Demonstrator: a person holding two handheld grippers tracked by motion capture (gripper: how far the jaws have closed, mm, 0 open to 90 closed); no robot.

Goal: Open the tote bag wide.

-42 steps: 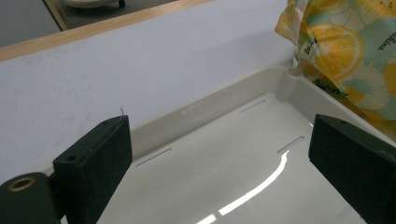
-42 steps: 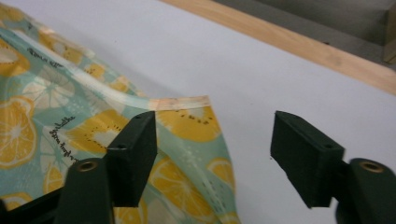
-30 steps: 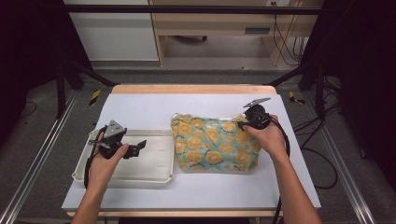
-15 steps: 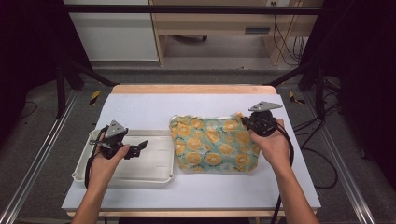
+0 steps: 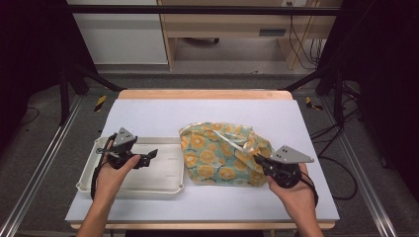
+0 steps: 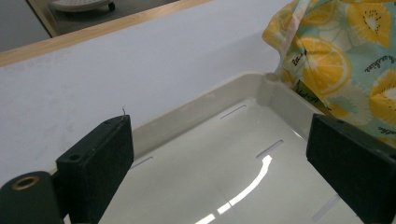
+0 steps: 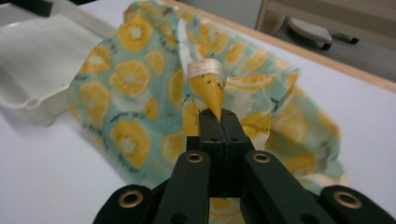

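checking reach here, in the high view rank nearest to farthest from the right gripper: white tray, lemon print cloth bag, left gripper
1. lemon print cloth bag: pinched in the right gripper, mid-table.
2. white tray: beside the bag, on the table's left half.
3. left gripper: over the tray, jaws open.

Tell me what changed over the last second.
The right hand-held gripper closed on the fruit-print cloth at its far right corner and dragged it toward the near edge, folding the cloth over. The left hand-held gripper stayed open over the white tray.
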